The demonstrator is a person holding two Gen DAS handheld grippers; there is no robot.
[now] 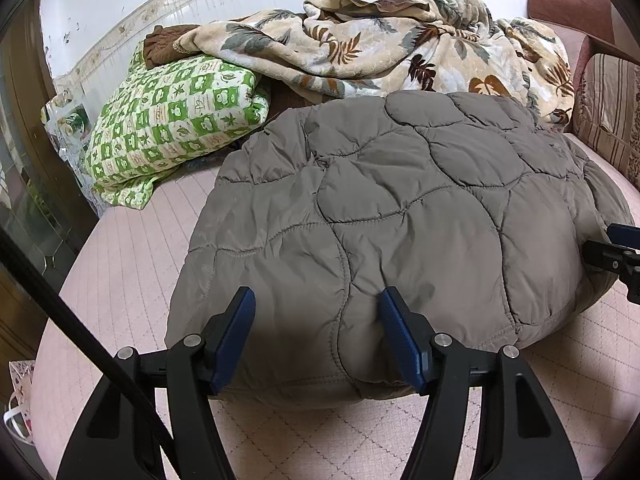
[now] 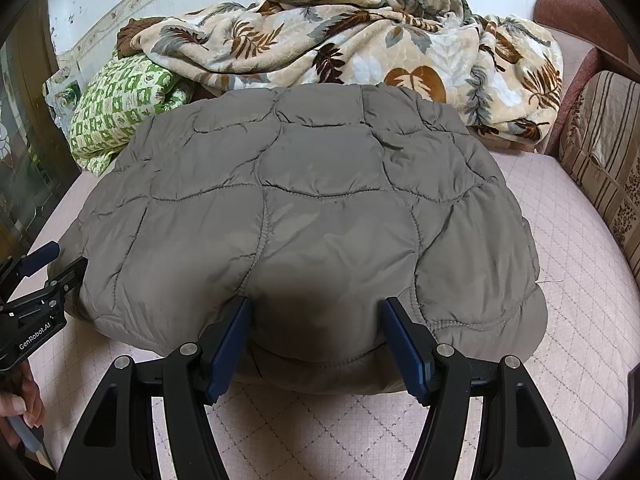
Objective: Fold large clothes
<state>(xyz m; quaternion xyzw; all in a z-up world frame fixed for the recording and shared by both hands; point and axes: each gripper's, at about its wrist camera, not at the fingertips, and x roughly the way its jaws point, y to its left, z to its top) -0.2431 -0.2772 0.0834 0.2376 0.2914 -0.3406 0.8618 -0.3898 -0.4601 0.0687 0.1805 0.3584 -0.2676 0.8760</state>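
Grey quilted jacket (image 1: 400, 208) is lying folded on the pink bed (image 1: 120, 280); my left gripper (image 1: 316, 300) and right gripper (image 2: 316, 308) are gaping half-wide over its six o'clock edge, gripping nothing.

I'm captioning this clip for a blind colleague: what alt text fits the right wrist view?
A folded grey quilted jacket lies on a pink quilted bed cover, with the right gripper open over its near edge, the puffy fabric between its blue pads. The left gripper sits at the jacket's left edge; behind are a leaf-print blanket and a green-checked quilt.
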